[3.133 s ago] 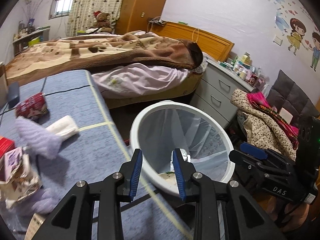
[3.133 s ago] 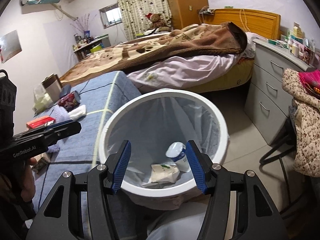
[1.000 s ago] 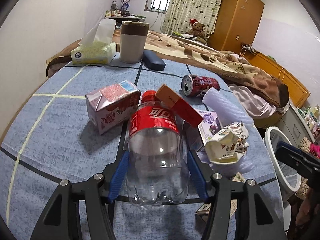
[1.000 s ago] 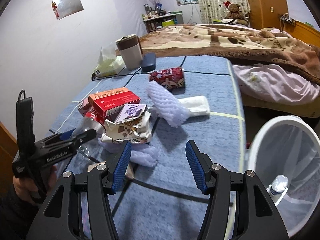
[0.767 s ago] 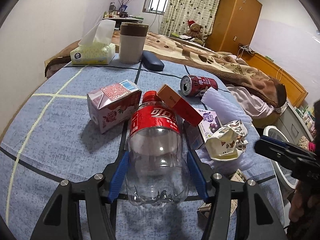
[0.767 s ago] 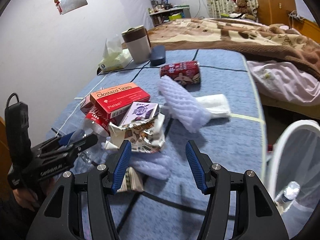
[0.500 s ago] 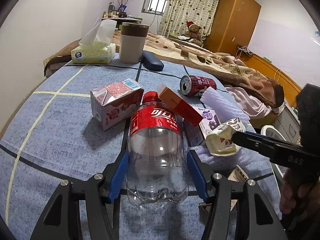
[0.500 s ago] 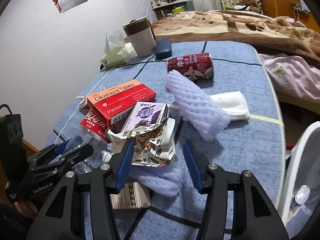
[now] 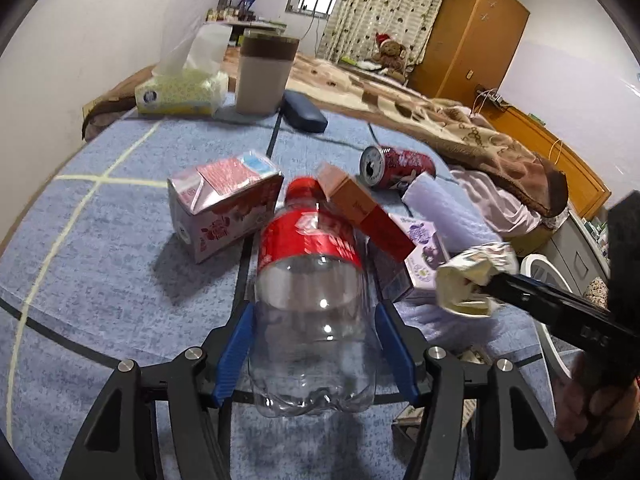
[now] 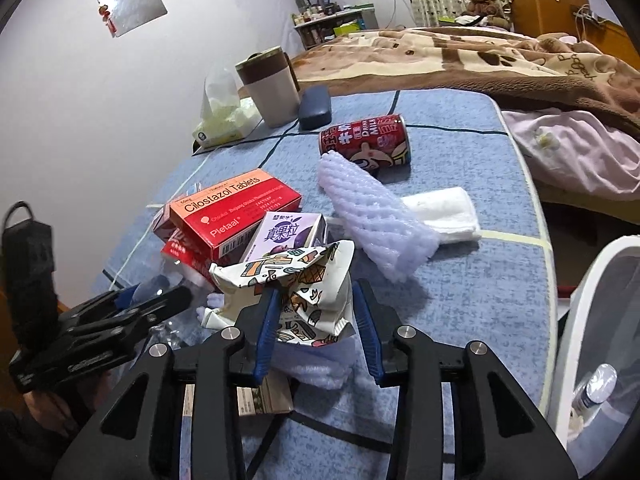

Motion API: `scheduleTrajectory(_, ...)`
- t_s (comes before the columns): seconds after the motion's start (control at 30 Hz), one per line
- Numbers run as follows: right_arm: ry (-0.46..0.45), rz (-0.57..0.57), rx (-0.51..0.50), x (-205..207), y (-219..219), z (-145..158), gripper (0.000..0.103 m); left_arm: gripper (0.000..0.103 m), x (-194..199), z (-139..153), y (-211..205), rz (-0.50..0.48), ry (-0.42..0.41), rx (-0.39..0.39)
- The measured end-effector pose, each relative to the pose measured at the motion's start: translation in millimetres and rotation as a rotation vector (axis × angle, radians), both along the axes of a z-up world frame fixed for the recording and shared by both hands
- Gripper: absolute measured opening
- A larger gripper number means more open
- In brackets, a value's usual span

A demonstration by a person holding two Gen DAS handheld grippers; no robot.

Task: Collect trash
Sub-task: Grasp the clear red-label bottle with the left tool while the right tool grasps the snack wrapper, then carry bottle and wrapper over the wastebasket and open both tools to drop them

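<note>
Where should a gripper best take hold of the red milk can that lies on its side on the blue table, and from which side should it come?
Grip the red milk can across the middle of its round body, coming from above with one finger on each long side. It lies flat, so the ends offer no hold. The white foam net touches its near side, so the finger there has little room.

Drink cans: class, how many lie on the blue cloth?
1: a red can on its side, behind the white foam sleeve. Others could hide under the pile.

red-labelled clear bottle (image 9: 312, 300), cartoon-printed white wrapper (image 10: 296, 284), blue checked tablecloth (image 9: 100, 264)
</note>
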State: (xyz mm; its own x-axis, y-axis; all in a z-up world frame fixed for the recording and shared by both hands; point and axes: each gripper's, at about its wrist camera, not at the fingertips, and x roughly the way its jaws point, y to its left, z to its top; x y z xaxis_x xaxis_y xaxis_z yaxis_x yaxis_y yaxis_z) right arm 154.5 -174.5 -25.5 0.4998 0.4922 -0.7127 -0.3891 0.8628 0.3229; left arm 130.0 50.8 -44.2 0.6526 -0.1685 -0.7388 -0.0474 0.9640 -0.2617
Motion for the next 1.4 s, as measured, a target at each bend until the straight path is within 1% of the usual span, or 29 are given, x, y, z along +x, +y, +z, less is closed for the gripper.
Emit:
scheduleTrajectory(0.07,-0.004,-0.007,-0.002,-2.0,-2.1,0.8,0.038,0.062,-0.1,-3.2,0.4,0.005,0.007,-0.011)
scheduleTrajectory(0.37,-0.024,-0.045,0.006,-13.7,-17.7,10.5,0.038,0.061,-21.0,3.7,-2.8,0.018,-0.028,0.022)
scheduleTrajectory(0.77,-0.060,-0.081,0.030,-34.0,-35.3,22.2,0.038,0.061,-61.1,31.0,-0.1,0.049,-0.094,0.048)
scheduleTrajectory(0.97,-0.075,-0.108,0.038,-41.8,-47.2,26.3,0.038,0.061,-73.4,46.3,-3.6,0.049,-0.128,0.050)
scheduleTrajectory(1.2,-0.083,-0.151,0.040,-48.3,-64.0,27.8,0.038,0.061,-75.7,57.5,-21.2,-0.004,-0.154,0.044)
scheduleTrajectory(1.4,-0.088,-0.200,0.034,-53.0,-82.1,28.1,0.038,0.061,-69.2,62.5,-56.0,-0.089,-0.163,0.041)
